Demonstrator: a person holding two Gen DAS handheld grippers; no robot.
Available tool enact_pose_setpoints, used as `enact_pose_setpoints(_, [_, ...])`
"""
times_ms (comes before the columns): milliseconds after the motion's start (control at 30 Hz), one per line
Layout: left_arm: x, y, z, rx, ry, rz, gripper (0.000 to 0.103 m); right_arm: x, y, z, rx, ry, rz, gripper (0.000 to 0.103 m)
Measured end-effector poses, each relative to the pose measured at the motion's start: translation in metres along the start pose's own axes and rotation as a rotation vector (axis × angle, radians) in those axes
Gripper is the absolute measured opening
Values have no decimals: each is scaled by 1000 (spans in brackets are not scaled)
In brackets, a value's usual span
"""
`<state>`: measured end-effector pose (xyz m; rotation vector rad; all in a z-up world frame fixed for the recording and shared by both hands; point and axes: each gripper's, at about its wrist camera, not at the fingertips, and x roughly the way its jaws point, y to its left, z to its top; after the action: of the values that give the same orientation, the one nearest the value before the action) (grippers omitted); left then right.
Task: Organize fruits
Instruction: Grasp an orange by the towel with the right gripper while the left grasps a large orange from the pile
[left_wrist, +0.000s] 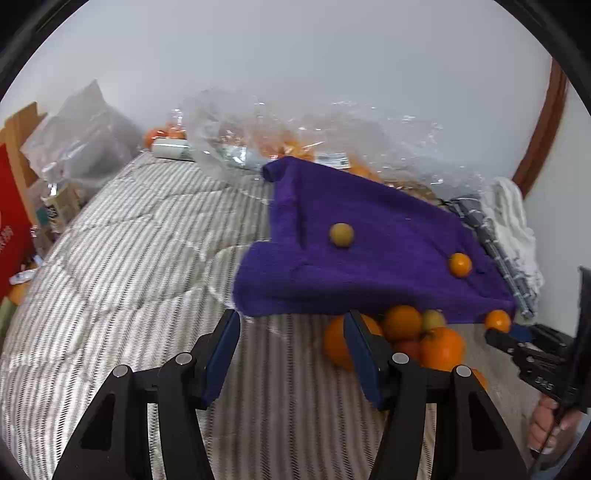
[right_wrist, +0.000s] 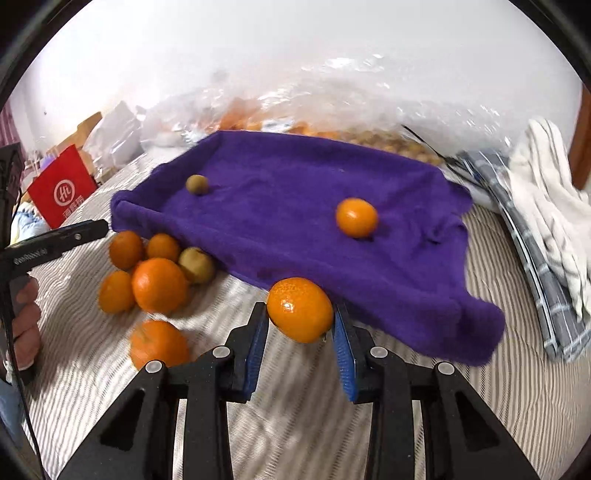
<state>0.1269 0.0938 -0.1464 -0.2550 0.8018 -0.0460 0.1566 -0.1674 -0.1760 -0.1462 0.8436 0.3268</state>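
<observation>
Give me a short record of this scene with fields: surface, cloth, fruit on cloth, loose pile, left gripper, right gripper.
surface: striped bedcover
cloth: purple towel
fruit on cloth: one orange, one greenish fruit
loose pile: oranges beside the towel's edge
left gripper: open, empty
right gripper: closed on a held orange

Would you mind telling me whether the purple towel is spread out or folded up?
Spread out: the purple towel lies open on the striped bedding, edges rumpled, with two fruits resting on top.

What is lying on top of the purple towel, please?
On the purple towel lie one small orange and one greenish-brown fruit, well apart. Whatever is beneath the towel is covered.
</observation>
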Motion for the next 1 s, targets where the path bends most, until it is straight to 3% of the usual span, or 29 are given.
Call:
enact_pose_setpoints(233, [7,-11,-2,15,32,-64,60,5,-17,-7,47,-5,12,35])
enact_pose_setpoints(467, [29,-35,1,103,90,-34,63,13,-10,-7,31,16,2,35])
enact_pose_setpoints(567, [35,-42,-2,145,127,-12,63,17,-12,-8,50,41,-49,35])
enact_pose_setpoints(833, [38,-41,-2,140,141,-1,63,20,-17,-7,77,43,-79,37])
enact_pose_setpoints(900, [38,-41,-2,136,139,-1,61,20,-20,-6,91,41,-68,35])
enact_pose_setpoints(967, [36,-39,-2,126,133,-17,44,17,-24,-7,113,22,-45,35])
enact_pose_setpoints(1000, [36,-38,-2,120,131,-29,41,14,-25,-7,117,12,-38,35])
